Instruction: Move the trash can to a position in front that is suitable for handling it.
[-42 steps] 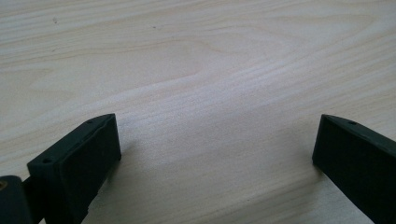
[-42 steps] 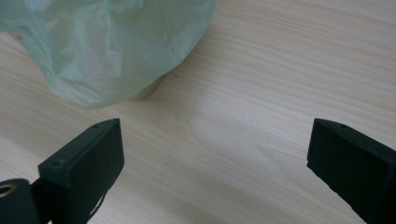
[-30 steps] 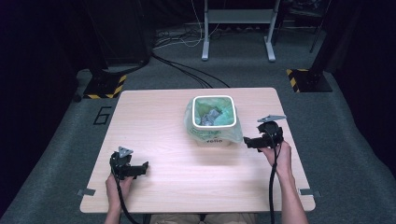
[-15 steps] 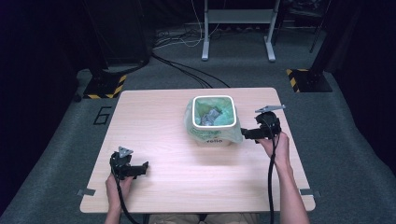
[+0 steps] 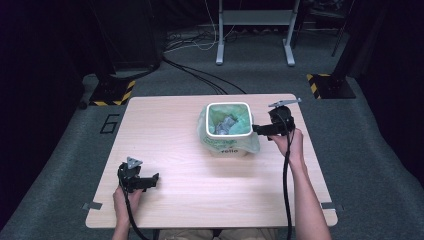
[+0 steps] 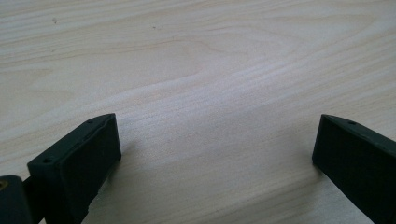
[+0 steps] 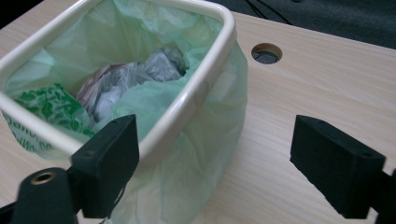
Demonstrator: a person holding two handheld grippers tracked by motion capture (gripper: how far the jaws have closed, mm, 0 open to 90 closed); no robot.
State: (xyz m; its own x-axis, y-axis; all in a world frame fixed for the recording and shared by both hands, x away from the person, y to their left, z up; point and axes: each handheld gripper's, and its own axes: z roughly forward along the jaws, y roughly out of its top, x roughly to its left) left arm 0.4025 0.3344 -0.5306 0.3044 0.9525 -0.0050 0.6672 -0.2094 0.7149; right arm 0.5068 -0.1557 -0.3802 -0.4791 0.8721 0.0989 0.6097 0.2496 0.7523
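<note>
**One liner edge, approached from the right**

One white bin [image 5: 228, 129] with a rounded-square rim stands a little right of centre on the wooden table [image 5: 170, 145], lined with a pale green plastic bag [image 5: 252, 142] whose top is folded out over the rim and hangs down the outer wall. The right gripper [image 5: 257, 129] sits just beside the bin's right wall, jaws pointing leftward at it. In the right gripper view, the near rim corner and the overhanging bag [image 7: 205, 140] lie between the two spread jaws, one jaw over the rim side, the other out over bare table; the pads do not yet press on anything. These jaws have just been closing a little, with nothing yet pinched. The rim's near edge runs away from the camera, roughly along the jaws' reach. Inside the bin lies crumpled grey-white waste [image 7: 130, 77]. The left gripper [image 5: 152, 179] rests near the table's front left, well apart from the bin, jaws wide over bare wood. The right hand [image 5: 289, 145] is plainly nearer; the likely next move is a pinch on the bag's folded edge.
</note>
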